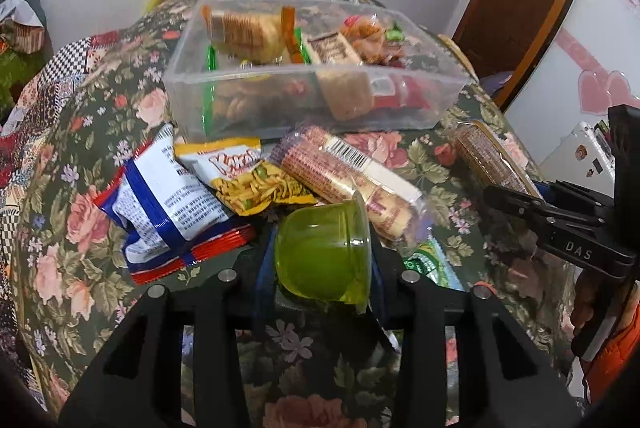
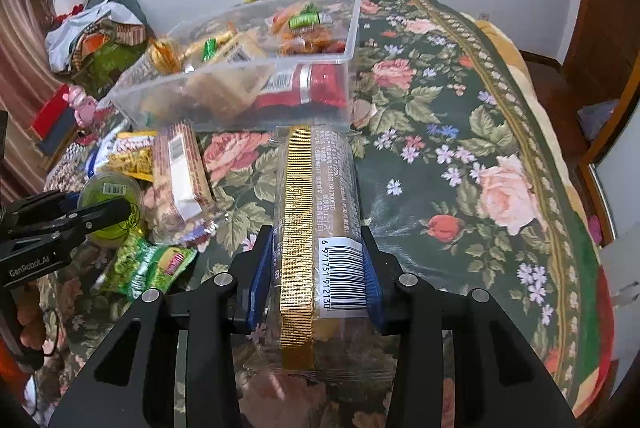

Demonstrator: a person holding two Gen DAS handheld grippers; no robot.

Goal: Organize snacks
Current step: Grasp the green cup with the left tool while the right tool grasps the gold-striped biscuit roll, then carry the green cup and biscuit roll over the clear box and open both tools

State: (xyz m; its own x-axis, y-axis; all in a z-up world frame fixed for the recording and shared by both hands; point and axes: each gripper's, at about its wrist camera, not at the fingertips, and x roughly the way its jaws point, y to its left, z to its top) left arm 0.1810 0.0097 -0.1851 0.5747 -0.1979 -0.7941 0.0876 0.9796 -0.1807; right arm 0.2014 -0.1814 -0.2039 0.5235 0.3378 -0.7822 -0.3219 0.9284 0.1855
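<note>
At the far left of the floral-clothed table (image 1: pixel 72 132) lies a white-and-blue foil packet (image 1: pixel 168 200), then a yellow noodle-snack bag (image 1: pixel 256 180) and a clear-wrapped brown wafer pack (image 1: pixel 348 180), all loose just before the clear plastic storage box (image 1: pixel 312 76) — already holding several wrapped snacks. The left tongs (image 1: pixel 320 260) are clenched on a translucent green jelly cup (image 1: pixel 324 252), held near the loose pile. A green snack pouch (image 2: pixel 148 268) lies just beside it. Further right, the right tongs (image 2: pixel 316 276) grip a long clear biscuit sleeve with a gold strip (image 2: pixel 316 212) — its far end near the box's front wall.
</note>
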